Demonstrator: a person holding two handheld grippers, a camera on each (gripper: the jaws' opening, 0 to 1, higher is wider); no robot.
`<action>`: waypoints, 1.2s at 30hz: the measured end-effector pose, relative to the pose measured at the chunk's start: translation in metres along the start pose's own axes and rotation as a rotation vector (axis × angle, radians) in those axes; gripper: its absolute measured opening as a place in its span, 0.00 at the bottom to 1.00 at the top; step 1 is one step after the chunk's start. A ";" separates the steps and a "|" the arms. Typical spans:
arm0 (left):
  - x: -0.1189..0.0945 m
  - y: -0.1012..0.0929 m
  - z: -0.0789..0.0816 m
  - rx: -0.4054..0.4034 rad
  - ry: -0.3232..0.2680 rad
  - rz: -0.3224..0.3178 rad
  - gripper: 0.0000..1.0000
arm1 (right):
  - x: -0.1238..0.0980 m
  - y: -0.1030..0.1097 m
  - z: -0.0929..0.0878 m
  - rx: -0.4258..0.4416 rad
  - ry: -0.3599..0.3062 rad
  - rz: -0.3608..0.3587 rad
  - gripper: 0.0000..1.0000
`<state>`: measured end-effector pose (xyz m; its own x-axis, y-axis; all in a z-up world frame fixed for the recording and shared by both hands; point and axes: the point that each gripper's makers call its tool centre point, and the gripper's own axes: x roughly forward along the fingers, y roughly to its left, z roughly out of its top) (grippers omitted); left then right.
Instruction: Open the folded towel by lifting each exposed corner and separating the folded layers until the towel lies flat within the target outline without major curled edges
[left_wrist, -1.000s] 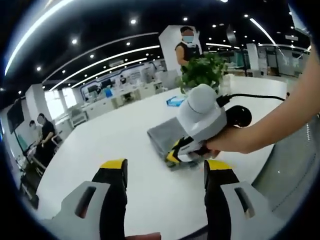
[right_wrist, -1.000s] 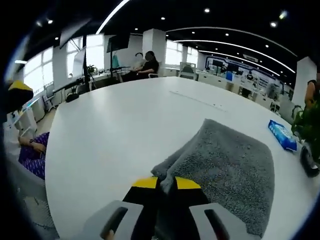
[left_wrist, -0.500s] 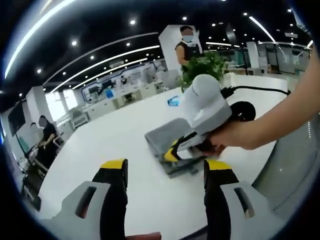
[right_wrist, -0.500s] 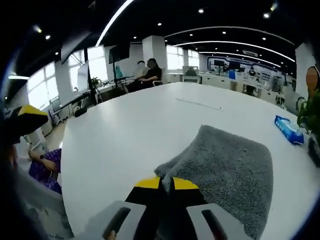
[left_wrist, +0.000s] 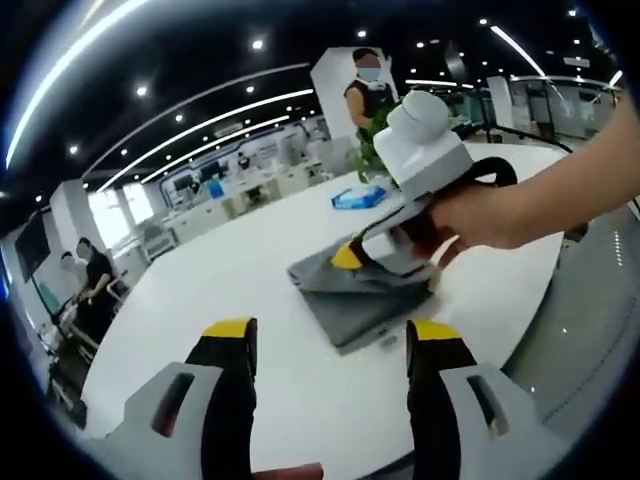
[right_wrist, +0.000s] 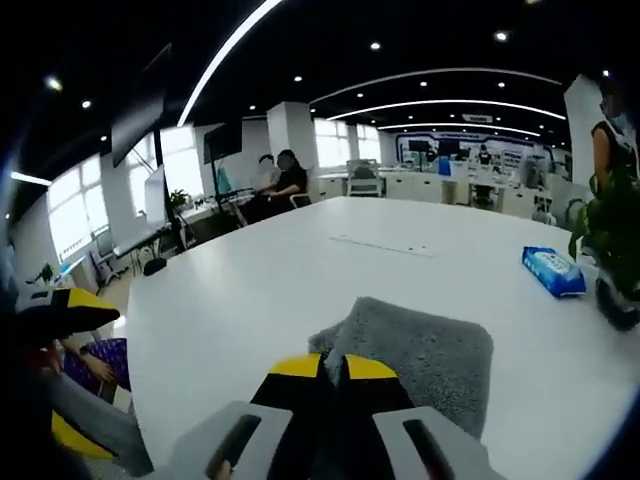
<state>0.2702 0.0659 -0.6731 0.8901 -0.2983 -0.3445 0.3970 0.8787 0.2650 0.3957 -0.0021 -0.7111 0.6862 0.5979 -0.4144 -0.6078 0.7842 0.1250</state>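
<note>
The folded grey towel (left_wrist: 352, 302) lies on the white table (left_wrist: 240, 275). My right gripper (left_wrist: 350, 258), held by a hand, is shut on the towel's near corner and holds that layer raised off the table. In the right gripper view the shut jaws (right_wrist: 322, 367) pinch the towel (right_wrist: 425, 350), which stretches away to the right. My left gripper (left_wrist: 330, 335) hovers open a short way in front of the towel, holding nothing. One of its yellow fingertips (right_wrist: 78, 302) shows at the left edge of the right gripper view.
A blue packet (right_wrist: 552, 270) lies beyond the towel, next to a potted plant (right_wrist: 605, 235). A person (left_wrist: 365, 88) stands behind the plant. Other people sit at desks (right_wrist: 285, 182) past the table's far edge. The table's near edge runs just under my left gripper.
The right gripper has risen with the towel's corner, lifting the top layer off the table. The left gripper has stayed open in place.
</note>
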 end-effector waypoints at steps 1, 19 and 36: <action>0.000 0.001 0.000 -0.003 0.000 0.003 0.59 | -0.004 -0.004 0.003 0.010 -0.011 -0.008 0.03; 0.002 -0.010 -0.002 0.045 0.012 -0.036 0.58 | -0.053 -0.046 0.002 0.079 -0.135 -0.096 0.03; 0.002 -0.016 -0.002 0.080 0.016 -0.056 0.56 | -0.076 -0.075 -0.015 0.085 -0.170 -0.162 0.03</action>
<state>0.2650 0.0521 -0.6794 0.8624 -0.3399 -0.3751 0.4637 0.8278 0.3158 0.3828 -0.1086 -0.7028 0.8336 0.4768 -0.2788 -0.4533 0.8790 0.1478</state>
